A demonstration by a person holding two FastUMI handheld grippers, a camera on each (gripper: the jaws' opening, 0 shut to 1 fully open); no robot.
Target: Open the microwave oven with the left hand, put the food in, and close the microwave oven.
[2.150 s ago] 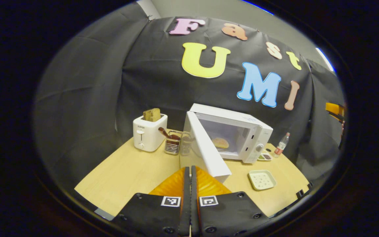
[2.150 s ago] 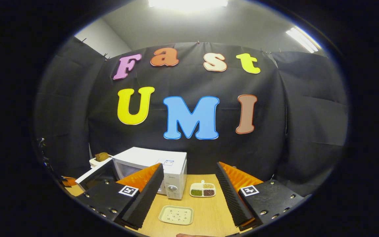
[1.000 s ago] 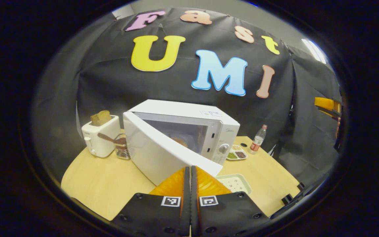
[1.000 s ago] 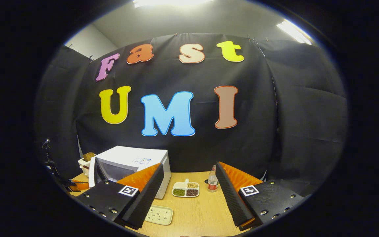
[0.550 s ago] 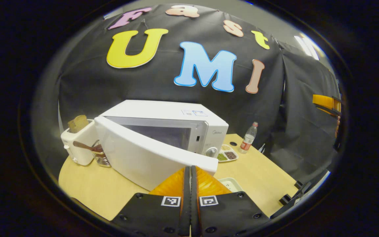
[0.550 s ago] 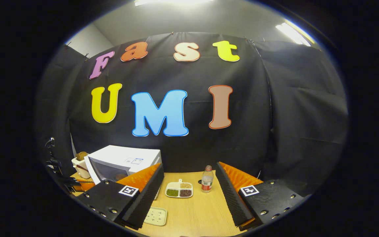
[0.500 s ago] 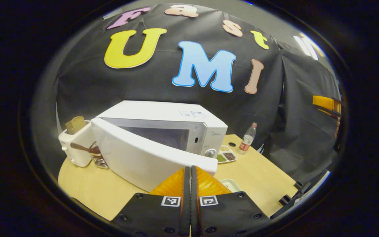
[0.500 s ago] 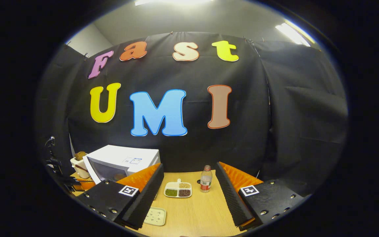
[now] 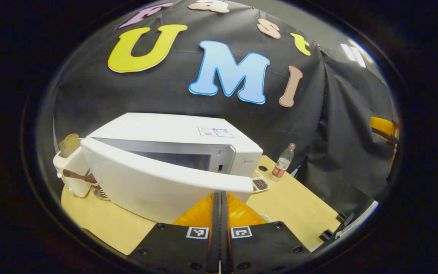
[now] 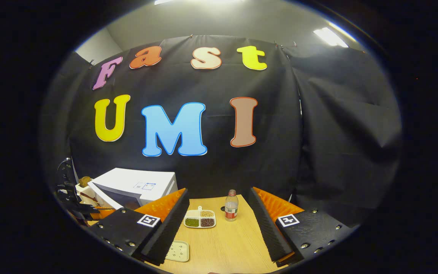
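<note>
In the left gripper view, the left gripper (image 9: 219, 198) is held low over the pale wooden worktop (image 9: 299, 205) and levelled at the white box-shaped microwave oven (image 9: 173, 131), with its two fingers (image 9: 203, 207) pressed flat together and nothing gripped between them. Their tips are seen right at the lower free edge of the white microwave door (image 9: 154, 182), which is left ajar by a narrow gap; whether the tips touch the door cannot be told. The food is hidden behind the door. A white toaster (image 9: 69, 167) with a brown slice in its slot is seen to the left of the oven, a wire holder (image 9: 98, 190) just beside it, a clear plastic bottle with a red label (image 9: 281, 163) to the right of the oven, and a white divided dish of beans (image 9: 259, 183) near the oven's front corner. In the right gripper view, the right gripper (image 10: 217, 217) is held well back and higher, pointed at the wall above the worktop, its fingers (image 10: 165, 222) spread wide apart and empty. A white square plate (image 10: 177, 251) is seen lying beneath them.
</note>
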